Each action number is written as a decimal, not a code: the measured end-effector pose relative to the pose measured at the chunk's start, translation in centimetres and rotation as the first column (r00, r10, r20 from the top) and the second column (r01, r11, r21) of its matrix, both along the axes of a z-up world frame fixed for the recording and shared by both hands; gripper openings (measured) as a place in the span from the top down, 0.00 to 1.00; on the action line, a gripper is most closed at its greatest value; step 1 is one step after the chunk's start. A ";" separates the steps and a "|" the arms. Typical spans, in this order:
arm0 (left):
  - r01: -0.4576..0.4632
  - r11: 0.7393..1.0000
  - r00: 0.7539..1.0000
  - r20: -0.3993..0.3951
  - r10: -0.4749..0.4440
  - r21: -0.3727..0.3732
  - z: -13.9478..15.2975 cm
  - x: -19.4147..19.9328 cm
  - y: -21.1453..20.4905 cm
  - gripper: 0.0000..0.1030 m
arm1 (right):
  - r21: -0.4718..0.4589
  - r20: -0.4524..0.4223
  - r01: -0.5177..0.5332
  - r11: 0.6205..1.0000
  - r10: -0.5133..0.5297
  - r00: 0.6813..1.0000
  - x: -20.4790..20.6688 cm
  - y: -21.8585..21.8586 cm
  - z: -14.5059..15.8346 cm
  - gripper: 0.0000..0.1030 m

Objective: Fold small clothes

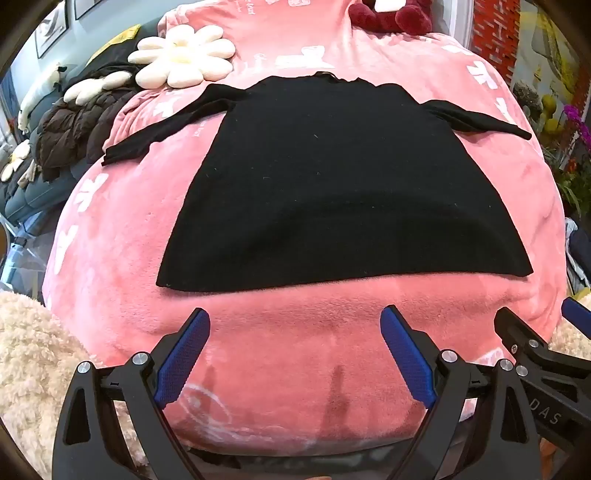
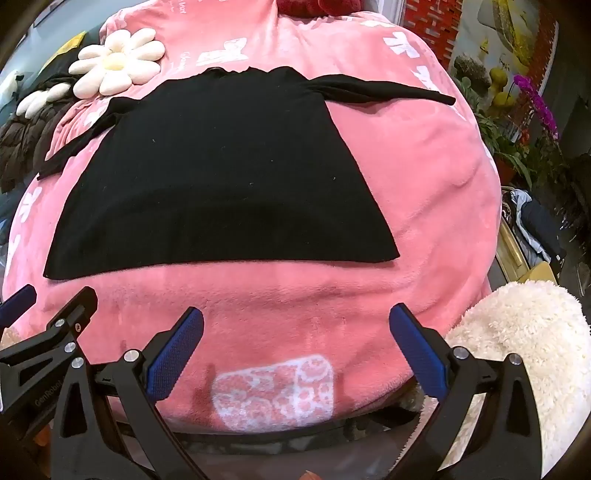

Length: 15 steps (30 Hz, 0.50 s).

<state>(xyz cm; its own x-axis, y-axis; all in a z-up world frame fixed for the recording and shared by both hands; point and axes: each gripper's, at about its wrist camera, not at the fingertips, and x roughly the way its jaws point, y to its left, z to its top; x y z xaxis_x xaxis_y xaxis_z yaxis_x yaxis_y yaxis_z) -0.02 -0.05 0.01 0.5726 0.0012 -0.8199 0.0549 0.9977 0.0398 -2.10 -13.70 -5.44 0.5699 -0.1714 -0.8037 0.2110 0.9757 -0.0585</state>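
A small black long-sleeved top (image 1: pixel 332 184) lies flat on a pink fleece blanket (image 1: pixel 295 325), hem toward me, collar far, both sleeves spread out sideways. It also shows in the right wrist view (image 2: pixel 221 184). My left gripper (image 1: pixel 295 325) is open and empty, just short of the hem's middle. My right gripper (image 2: pixel 295 325) is open and empty, short of the hem's right part. The right gripper shows at the right edge of the left wrist view (image 1: pixel 535 325); the left gripper shows at the left edge of the right wrist view (image 2: pixel 51 306).
A daisy-shaped cushion (image 1: pixel 184 55) lies beyond the left sleeve, with a dark puffer jacket (image 1: pixel 74 125) to its left. A dark red plush (image 1: pixel 391 14) sits at the far edge. Cream fluffy fabric (image 2: pixel 517 350) lies near right. Potted flowers (image 2: pixel 535 99) stand to the right.
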 end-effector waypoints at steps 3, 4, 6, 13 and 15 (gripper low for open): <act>0.000 1.000 1.000 -0.006 0.000 -0.006 0.0 0.0 0.0 0.12 | 0.003 -0.001 -0.005 1.000 0.005 1.000 0.1 0.0 0.0 0.04; -0.001 1.000 1.000 -0.007 0.001 -0.005 0.0 0.0 0.0 0.12 | 0.002 -0.001 -0.005 1.000 0.005 1.000 0.1 0.0 0.1 0.04; -0.001 1.000 1.000 -0.009 0.001 -0.003 0.0 0.1 -0.1 0.12 | 0.001 0.001 -0.005 1.000 0.005 1.000 0.2 -0.1 0.1 0.04; -0.001 1.000 1.000 -0.006 0.001 -0.009 0.0 0.0 0.0 0.12 | 0.000 -0.001 -0.005 1.000 0.005 1.000 0.0 0.1 0.1 0.04; -0.002 1.000 1.000 -0.006 0.002 -0.008 0.0 0.0 0.0 0.12 | 0.000 -0.001 -0.005 1.000 0.005 1.000 0.0 0.2 0.1 0.04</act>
<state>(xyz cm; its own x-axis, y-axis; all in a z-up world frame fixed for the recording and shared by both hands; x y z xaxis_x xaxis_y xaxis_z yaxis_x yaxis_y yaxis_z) -0.01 -0.01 0.02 0.5673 -0.0044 -0.8235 0.0536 0.9981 0.0316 -2.07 -13.54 -5.34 0.5698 -0.1689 -0.8042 0.2065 0.9767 -0.0587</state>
